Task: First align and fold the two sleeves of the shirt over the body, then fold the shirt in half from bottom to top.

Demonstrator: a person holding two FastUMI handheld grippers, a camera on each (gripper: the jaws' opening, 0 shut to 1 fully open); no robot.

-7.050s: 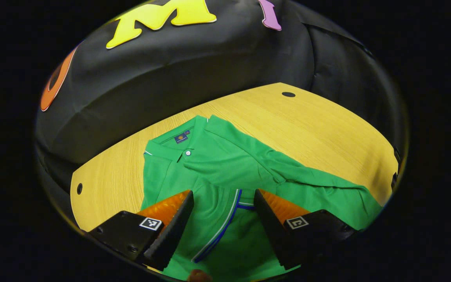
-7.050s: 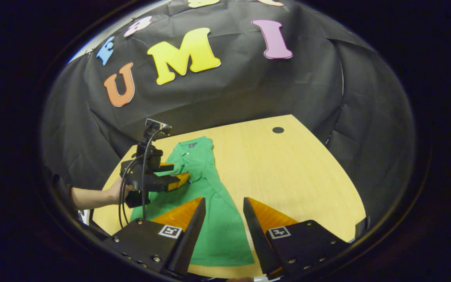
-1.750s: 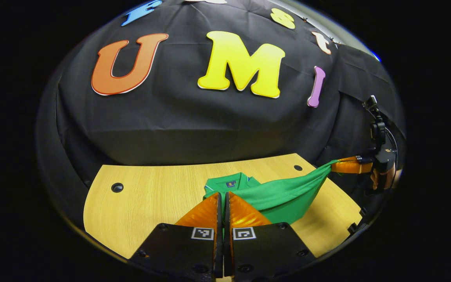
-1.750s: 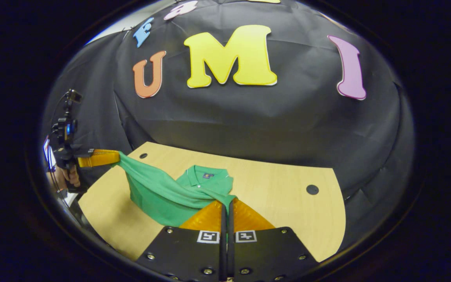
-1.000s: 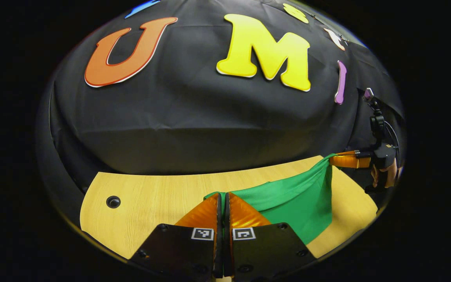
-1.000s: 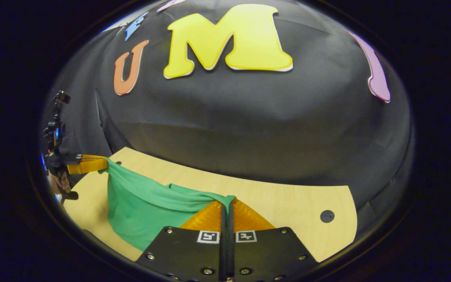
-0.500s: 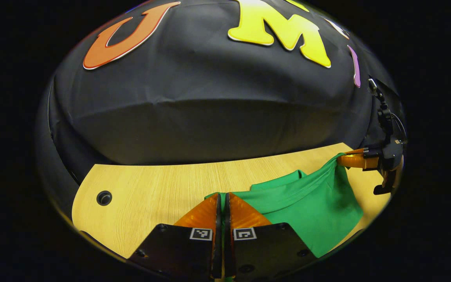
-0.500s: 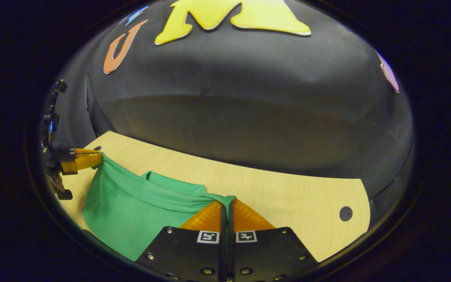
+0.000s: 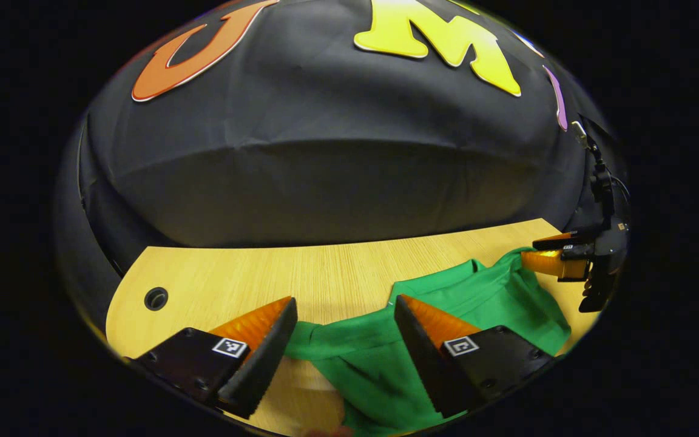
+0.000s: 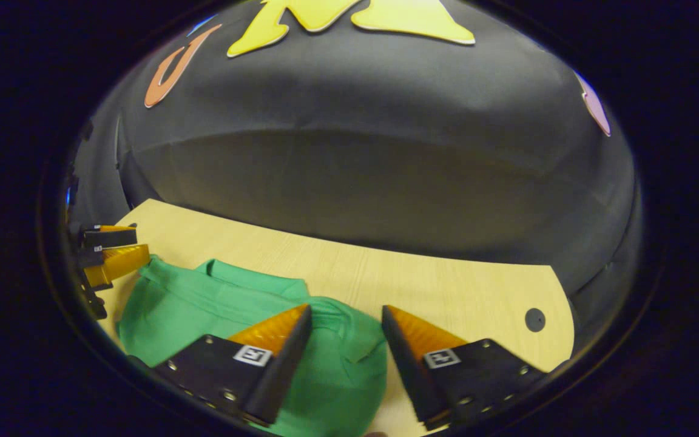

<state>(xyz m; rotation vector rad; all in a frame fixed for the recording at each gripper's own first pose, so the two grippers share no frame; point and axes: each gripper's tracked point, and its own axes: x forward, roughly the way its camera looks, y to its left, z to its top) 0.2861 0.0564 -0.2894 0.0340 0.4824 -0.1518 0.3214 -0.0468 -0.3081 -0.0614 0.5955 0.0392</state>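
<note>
The green shirt (image 9: pixel 483 297) lies doubled over on the wooden table (image 9: pixel 234 285), its top layer rumpled. In the left gripper view my left gripper (image 9: pixel 343 303) stands open over the shirt's near left corner, and cloth lies loose between its fingers. My right gripper (image 9: pixel 559 255) shows at the far right, open at the shirt's other corner. From the right gripper view, my right gripper (image 10: pixel 346 311) is open above the shirt (image 10: pixel 204 303). My left gripper (image 10: pixel 110 249) sits at the far left edge, open beside the cloth.
A round cable hole (image 9: pixel 156 298) marks the table's left part, and another hole (image 10: pixel 534 319) marks its right part. The black cloth wall rises just behind the table's (image 10: pixel 446 285) far edge.
Both grippers carried the shirt's edge forward and down over the body, then opened and let it go. The cloth now rests on the table.
</note>
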